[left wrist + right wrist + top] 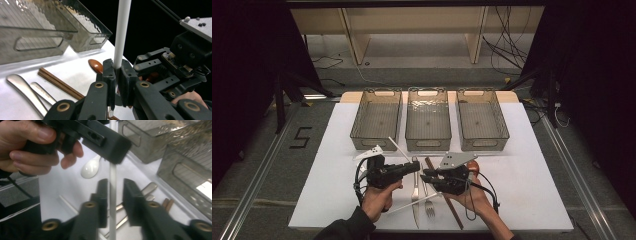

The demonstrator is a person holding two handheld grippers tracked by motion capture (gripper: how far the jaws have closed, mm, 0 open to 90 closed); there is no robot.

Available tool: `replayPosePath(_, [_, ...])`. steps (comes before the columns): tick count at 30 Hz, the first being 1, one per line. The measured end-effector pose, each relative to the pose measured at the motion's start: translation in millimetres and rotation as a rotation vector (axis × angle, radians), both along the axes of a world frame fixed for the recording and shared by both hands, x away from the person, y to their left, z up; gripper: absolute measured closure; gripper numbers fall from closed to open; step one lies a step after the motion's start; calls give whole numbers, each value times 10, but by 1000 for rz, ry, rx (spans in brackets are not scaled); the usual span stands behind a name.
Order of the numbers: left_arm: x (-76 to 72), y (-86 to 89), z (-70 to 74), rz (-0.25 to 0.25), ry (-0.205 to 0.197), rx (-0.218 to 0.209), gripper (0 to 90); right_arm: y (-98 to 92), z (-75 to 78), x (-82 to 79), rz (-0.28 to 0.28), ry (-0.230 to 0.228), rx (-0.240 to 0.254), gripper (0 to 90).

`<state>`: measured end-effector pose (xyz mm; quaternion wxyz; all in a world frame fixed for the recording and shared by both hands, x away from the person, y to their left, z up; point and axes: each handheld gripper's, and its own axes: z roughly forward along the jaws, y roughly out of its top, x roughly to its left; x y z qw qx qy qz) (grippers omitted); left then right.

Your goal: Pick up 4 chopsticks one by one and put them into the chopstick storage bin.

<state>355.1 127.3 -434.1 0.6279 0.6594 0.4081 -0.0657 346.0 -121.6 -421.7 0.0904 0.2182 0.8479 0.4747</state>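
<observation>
A thin white chopstick (pixel 399 148) slants up off the table in front of the baskets. My left gripper (pixel 414 166) is shut on it; in the left gripper view its pads (pixel 110 72) press the white chopstick (pixel 122 30), which rises straight out of my left gripper (pixel 117 67). My right gripper (pixel 426 176) faces it tip to tip. In the right gripper view the same chopstick (pixel 113 172) runs between the jaws of my right gripper (pixel 115 183). A gap shows beside the stick there, so those jaws stand open around it.
Three clear baskets (pixel 375 141) (pixel 428 144) (pixel 484 142) stand in a row behind the grippers. A knife (pixel 415 200), a fork (pixel 429 205), brown chopsticks (pixel 444 195) and a second white chopstick (pixel 412 204) lie under the hands. A brown spoon (pixel 95 65) and a white spoon (pixel 90 168) lie nearby.
</observation>
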Motion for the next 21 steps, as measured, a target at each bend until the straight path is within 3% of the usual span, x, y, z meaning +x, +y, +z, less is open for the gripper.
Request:
replayPosePath(4, [72,120,76,34,2,9,844,-79,45,-2,8,-10,31,580])
replayPosePath(8, [194,283,185,28,27,27,843,-129,76,4,19,-18,-19,484])
replayPosePath(11, [286,422,282,55,26,30,842,-145,84,22,16,-4,-48,401])
replayPosePath(14, [385,563,377,93,8,57,842,-148,70,29,5,7,-59,362])
replayPosePath(21, [593,849,590,192,-23,60,841,-137,53,37,-2,16,-71,328])
